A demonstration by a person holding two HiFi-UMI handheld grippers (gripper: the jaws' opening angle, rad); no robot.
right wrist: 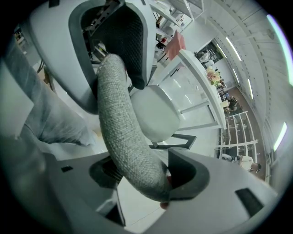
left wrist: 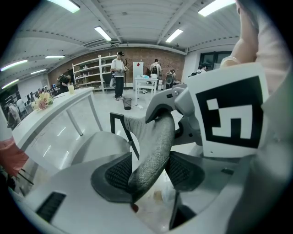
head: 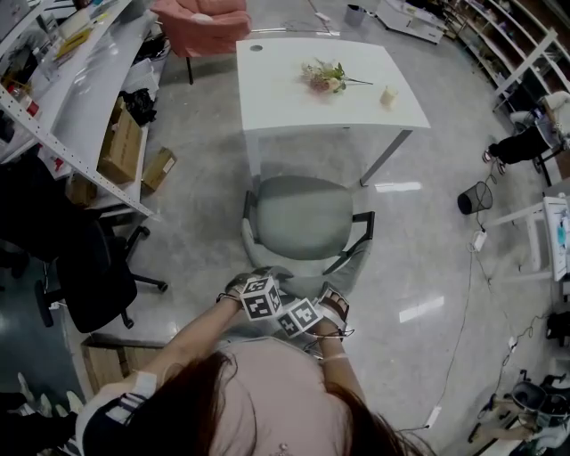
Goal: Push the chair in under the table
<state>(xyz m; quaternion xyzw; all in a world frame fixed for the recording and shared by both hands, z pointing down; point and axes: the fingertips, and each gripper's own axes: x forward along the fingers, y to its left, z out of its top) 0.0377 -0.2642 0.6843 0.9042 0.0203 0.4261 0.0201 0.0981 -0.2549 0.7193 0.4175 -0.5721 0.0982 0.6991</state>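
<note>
A grey chair [head: 303,218] stands just in front of the white table [head: 294,98], its seat partly under the table's near edge. Both grippers sit side by side on the top rim of the chair's fabric backrest [left wrist: 153,141]. My left gripper [head: 254,280] has its ribbed pads [left wrist: 116,173] pressed on either side of the rim. My right gripper [head: 325,296] is clamped on the same rim [right wrist: 121,123], its jaws wide around the thick padding. In the left gripper view the right gripper's marker cube [left wrist: 229,114] is close beside it.
Flowers [head: 325,77] and a small pale object [head: 388,96] lie on the table. A pink chair [head: 200,27] stands behind it. To the left are shelving [head: 80,98], cardboard boxes [head: 120,147] and a black office chair [head: 89,267]. A black bin [head: 476,198] stands right.
</note>
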